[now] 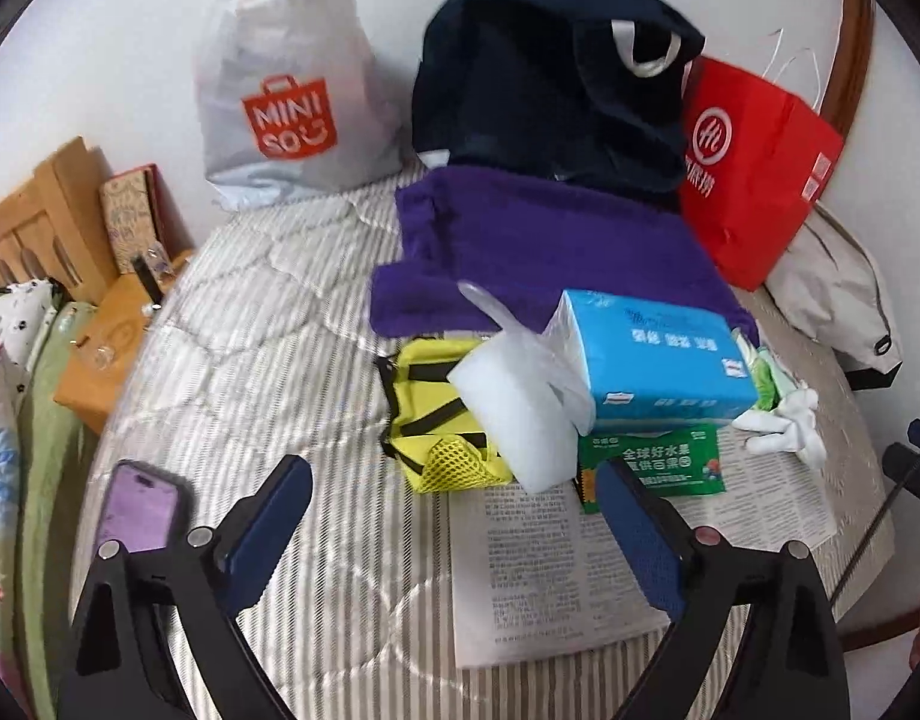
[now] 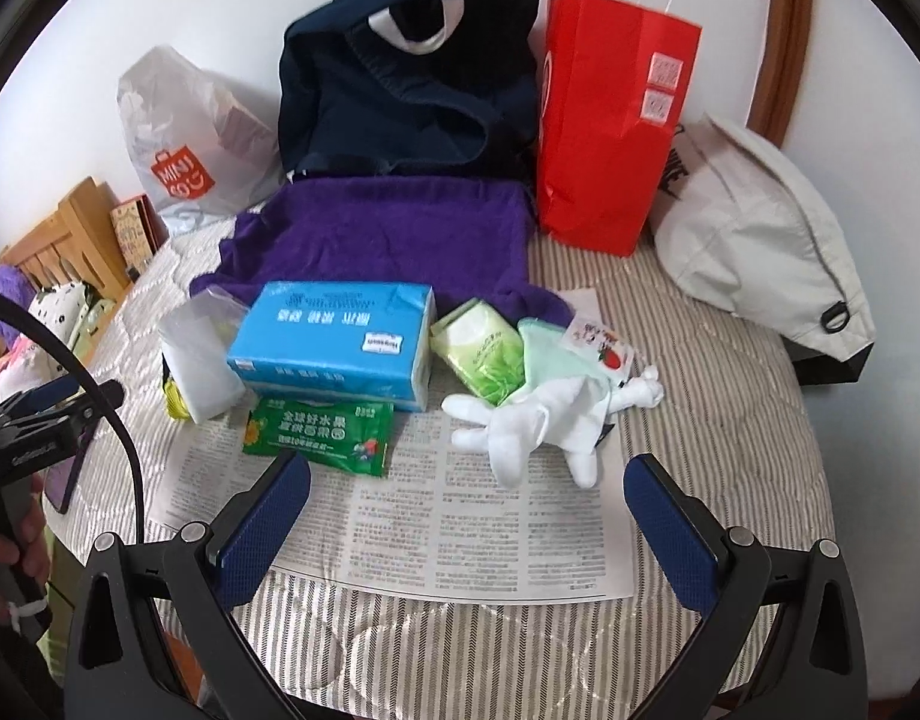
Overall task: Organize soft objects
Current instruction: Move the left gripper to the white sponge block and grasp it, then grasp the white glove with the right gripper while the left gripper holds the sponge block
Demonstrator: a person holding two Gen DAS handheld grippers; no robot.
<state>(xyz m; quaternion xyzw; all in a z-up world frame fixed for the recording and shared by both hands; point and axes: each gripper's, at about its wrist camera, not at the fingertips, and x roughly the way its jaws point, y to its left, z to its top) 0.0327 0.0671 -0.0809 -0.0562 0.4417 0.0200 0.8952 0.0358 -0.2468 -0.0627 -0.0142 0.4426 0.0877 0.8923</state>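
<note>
On the bed, the white soft toy (image 2: 538,426) looks light and floppy; grab its middle. Both the left gripper (image 1: 454,498) and right gripper (image 2: 466,498) hover released, empty.

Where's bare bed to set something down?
Free: striped mattress between white plush and grey bag; the stretch left of the yellow pouch toward the phone. Crowded: around the blue tissue box.

Black-framed hand-held gripper (image 2: 467,501) with blue textured pads (image 2: 262,525) and silver screws (image 2: 191,531)
</note>
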